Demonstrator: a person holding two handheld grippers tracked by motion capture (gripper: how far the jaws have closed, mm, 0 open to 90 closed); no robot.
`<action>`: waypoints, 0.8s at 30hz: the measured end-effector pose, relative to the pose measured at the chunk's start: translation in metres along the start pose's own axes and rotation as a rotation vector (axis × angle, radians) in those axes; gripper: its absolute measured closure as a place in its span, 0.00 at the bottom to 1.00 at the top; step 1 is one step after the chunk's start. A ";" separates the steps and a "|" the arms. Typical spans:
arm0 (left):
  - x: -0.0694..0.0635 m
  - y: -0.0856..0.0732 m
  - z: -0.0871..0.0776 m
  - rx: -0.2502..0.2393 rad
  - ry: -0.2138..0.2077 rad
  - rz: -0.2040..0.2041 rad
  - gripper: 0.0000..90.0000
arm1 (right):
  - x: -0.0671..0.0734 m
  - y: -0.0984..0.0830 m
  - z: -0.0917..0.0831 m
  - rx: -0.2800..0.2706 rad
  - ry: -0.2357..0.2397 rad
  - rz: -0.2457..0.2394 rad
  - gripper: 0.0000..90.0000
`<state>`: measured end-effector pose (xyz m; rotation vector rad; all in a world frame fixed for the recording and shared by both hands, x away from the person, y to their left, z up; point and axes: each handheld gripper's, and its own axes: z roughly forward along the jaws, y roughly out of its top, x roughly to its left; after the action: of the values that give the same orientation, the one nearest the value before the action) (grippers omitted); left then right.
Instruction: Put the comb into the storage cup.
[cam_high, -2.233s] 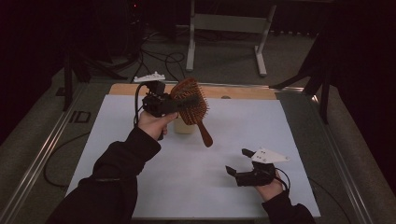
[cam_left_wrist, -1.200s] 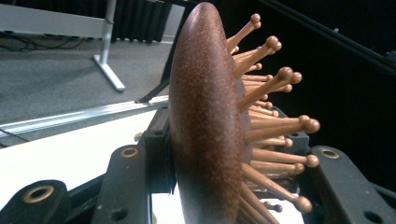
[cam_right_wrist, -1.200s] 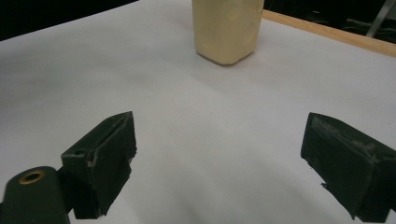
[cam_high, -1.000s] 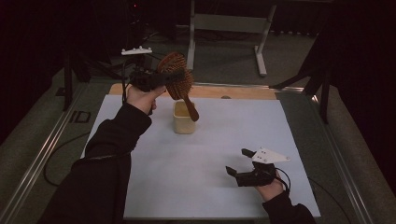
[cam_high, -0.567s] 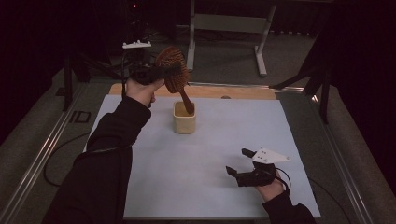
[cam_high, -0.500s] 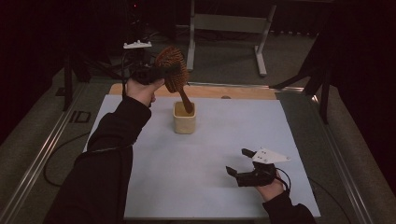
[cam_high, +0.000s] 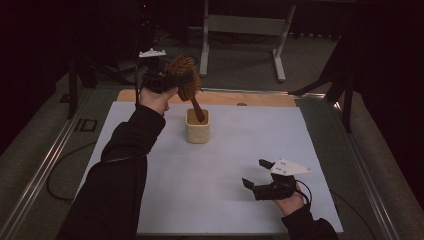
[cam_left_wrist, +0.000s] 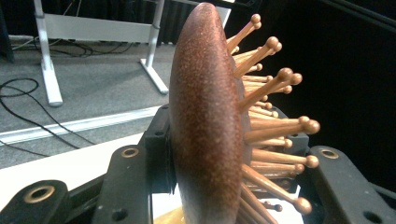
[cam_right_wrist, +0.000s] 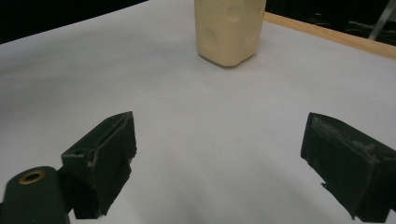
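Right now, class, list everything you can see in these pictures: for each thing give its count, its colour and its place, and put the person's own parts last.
Hairbrush: one, reddish-brown wood with pale wooden pins, held head-up at the far left, its handle tip down inside the cup.
Cup: one, cream, upright on the sheet near the far edge.
Sheet: one, white, spread over the table.
Wooden board: one, light brown, along the sheet's far edge.
Metal stand: one, grey, on the floor beyond the table.
Left tongs: one, black, shut on the hairbrush head.
Right tongs: one, black, open, low over the sheet at the near right.
Sleeves: two, black, coming in from the near edge.
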<state>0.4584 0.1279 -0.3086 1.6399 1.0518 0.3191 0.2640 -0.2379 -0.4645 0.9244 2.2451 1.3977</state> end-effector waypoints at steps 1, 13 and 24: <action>0.000 -0.001 0.001 -0.001 0.004 -0.003 0.60 | 0.000 0.000 0.000 0.002 0.001 -0.005 0.11; 0.004 -0.014 0.015 0.022 0.001 -0.018 0.60 | 0.000 0.000 -0.001 -0.002 0.005 -0.007 0.11; 0.011 -0.030 0.025 0.046 -0.007 -0.039 0.60 | 0.000 0.000 -0.001 0.001 0.005 -0.003 0.11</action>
<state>0.4680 0.1202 -0.3470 1.6585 1.0917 0.2644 0.2634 -0.2380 -0.4637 0.9187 2.2499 1.3997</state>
